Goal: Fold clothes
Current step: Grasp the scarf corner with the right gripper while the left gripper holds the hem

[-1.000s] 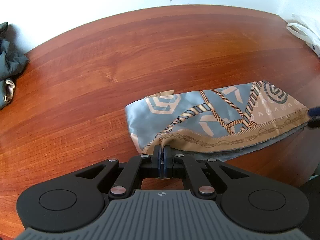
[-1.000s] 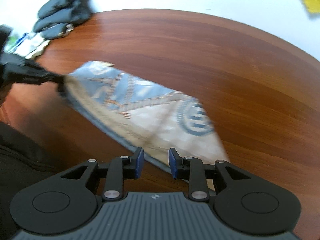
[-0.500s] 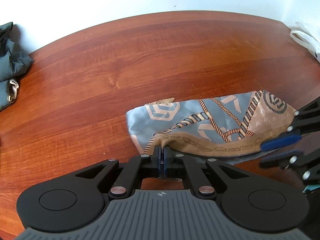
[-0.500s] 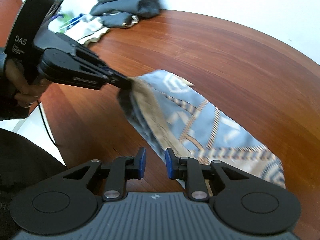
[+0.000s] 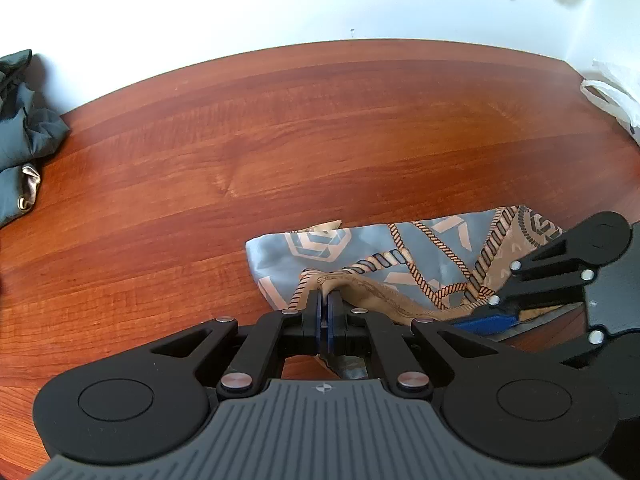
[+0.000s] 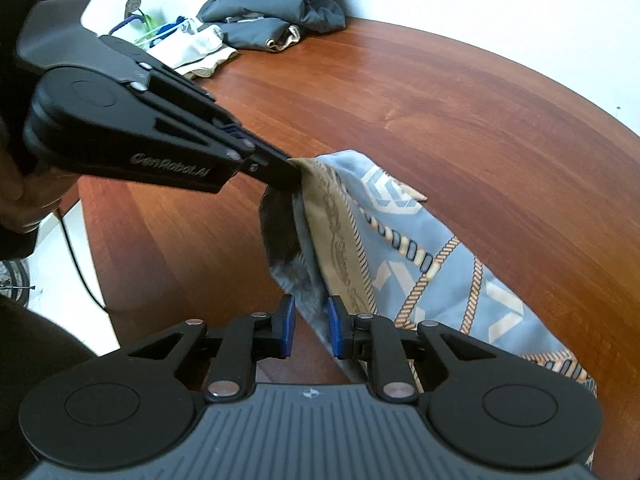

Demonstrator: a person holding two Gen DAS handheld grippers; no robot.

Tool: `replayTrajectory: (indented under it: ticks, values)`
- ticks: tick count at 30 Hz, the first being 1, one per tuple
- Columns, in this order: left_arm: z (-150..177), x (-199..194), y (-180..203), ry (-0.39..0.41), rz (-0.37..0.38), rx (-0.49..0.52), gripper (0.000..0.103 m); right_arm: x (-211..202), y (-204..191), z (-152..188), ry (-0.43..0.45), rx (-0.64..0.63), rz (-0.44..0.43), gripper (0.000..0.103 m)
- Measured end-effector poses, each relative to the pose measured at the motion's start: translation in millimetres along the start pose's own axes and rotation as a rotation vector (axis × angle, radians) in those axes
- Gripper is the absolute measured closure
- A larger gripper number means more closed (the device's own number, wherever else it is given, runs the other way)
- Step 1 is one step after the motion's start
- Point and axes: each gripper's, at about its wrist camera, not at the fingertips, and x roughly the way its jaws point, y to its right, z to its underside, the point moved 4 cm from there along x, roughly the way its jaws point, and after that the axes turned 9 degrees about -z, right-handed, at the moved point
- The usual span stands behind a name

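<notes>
Centrally on the wooden table (image 5: 280,128), a patterned scarf (image 5: 400,256) is pinched at its border by the left gripper (image 5: 325,312); at its 3 o'clock end, the right gripper's (image 6: 310,326) narrowing jaws are closing around the hem.

Wood table (image 5: 320,128), plastic bag (image 5: 612,92)

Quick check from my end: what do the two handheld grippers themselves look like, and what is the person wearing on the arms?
Both grippers are black, with linkage arms joined by silver rivets, round discs either side and a grey ribbed base. The right gripper has blue finger pads; the left gripper has them too. The left gripper's side carries white lettering. A dark sleeve shows beside it.
</notes>
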Motion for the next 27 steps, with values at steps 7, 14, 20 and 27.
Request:
replayTrajectory:
  ticks: [7,14,20,27]
  values:
    - [-1,-1,0,0.0,-0.003,-0.007,0.1,8,-1,-6,0.011,-0.009,-0.004,0.083]
    - [-3,0,-2,0.0,-0.002,-0.008,0.1,13,-4,-9,0.012,-0.015,-0.015,0.083]
    - [-2,-2,-1,0.005,0.003,-0.003,0.1,20,6,-9,0.014,0.005,0.052,0.083]
    - [-1,-6,-1,0.007,0.004,-0.012,0.1,35,0,-12,0.003,-0.048,0.09,0.082]
